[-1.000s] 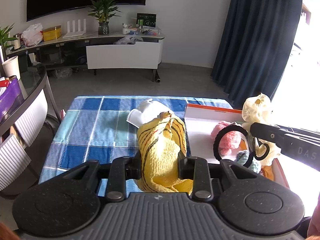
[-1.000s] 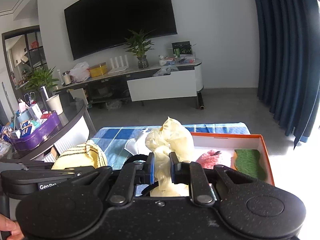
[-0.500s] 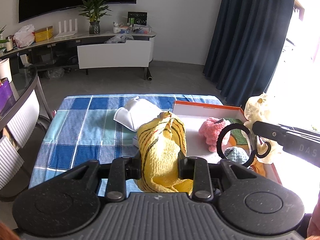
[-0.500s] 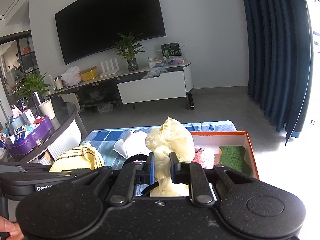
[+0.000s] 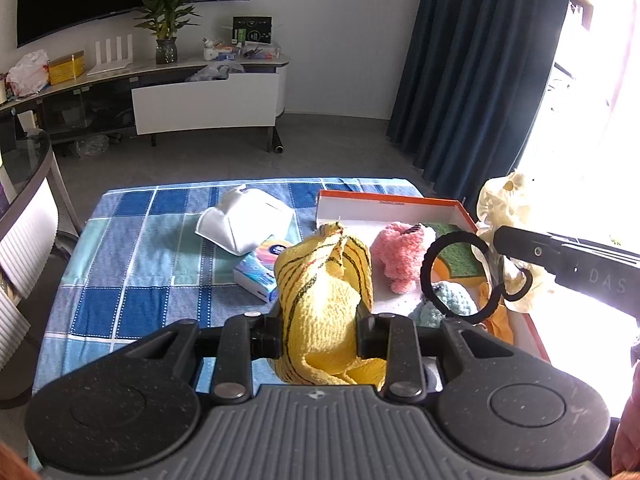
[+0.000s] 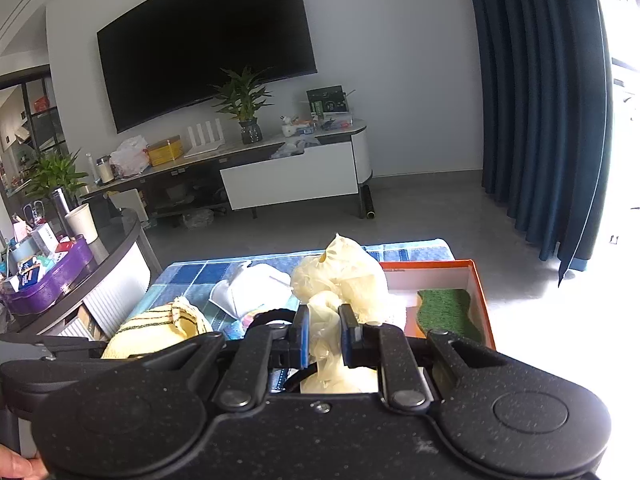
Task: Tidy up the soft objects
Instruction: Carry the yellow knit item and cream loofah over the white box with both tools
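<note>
My left gripper [image 5: 318,320] is shut on a yellow striped cloth [image 5: 324,280], held above the table's near side. My right gripper [image 6: 324,334] is shut on a cream plastic glove bundle [image 6: 340,280], with a black ring band [image 5: 456,276] dangling under it; in the left wrist view it hangs over the right part of the orange-rimmed box [image 5: 384,202]. The box holds a pink plush [image 5: 396,254], a green sponge [image 6: 444,306], a light-blue knitted thing [image 5: 452,302] and something orange [image 5: 496,312].
A white face mask [image 5: 244,224] and a colourful tissue pack [image 5: 260,268] lie on the blue checked tablecloth [image 5: 132,248] left of the box. A glass side table [image 6: 80,256] with a purple tray stands at the left. A TV cabinet stands at the far wall.
Both grippers have pulled back and up, still holding their loads. The box and the table now show further below and more fully.
</note>
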The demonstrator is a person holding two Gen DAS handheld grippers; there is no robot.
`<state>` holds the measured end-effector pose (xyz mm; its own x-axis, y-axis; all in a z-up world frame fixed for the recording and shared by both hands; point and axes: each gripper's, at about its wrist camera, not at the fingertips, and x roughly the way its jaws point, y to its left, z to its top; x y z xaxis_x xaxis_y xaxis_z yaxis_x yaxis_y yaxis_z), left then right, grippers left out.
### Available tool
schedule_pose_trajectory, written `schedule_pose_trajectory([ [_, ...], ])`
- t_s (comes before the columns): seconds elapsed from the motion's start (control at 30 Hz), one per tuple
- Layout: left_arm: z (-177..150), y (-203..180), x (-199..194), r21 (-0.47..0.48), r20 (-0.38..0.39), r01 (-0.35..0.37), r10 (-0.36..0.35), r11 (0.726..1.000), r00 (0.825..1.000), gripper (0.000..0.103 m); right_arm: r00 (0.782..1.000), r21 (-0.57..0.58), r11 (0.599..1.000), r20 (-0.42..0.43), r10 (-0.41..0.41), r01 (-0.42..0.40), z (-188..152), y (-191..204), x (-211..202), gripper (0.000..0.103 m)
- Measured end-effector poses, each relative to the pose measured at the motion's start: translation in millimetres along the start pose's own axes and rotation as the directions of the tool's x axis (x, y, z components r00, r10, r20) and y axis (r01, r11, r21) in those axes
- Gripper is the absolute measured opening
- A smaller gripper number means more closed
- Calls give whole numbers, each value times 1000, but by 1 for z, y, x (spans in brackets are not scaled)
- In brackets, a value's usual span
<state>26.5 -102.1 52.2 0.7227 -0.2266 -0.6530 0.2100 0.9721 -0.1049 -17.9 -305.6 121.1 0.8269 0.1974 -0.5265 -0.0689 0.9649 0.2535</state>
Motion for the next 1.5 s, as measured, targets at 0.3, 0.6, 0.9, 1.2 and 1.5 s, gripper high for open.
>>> schedule_pose_trajectory([
  [0.3,0,-10,5,15,-9,19,-19,1000,1000,32,1000,9,1000,4,-16,16,0,-2,0,19],
  [0.6,2,-17,11,24,-15,31,-30,999,999,32,999,16,999,7,-33,33,0,-2,1,19],
  [0.9,3,-23,16,33,-19,41,-41,999,999,33,999,28,999,10,-47,47,-2,-5,1,19],
  [1.2,4,-31,22,44,-27,57,-56,997,998,33,997,42,996,13,-77,76,-4,-9,1,19],
  [1.5,4,-40,30,59,-40,75,-72,995,997,33,994,63,992,12,-108,108,-4,-25,1,19],
])
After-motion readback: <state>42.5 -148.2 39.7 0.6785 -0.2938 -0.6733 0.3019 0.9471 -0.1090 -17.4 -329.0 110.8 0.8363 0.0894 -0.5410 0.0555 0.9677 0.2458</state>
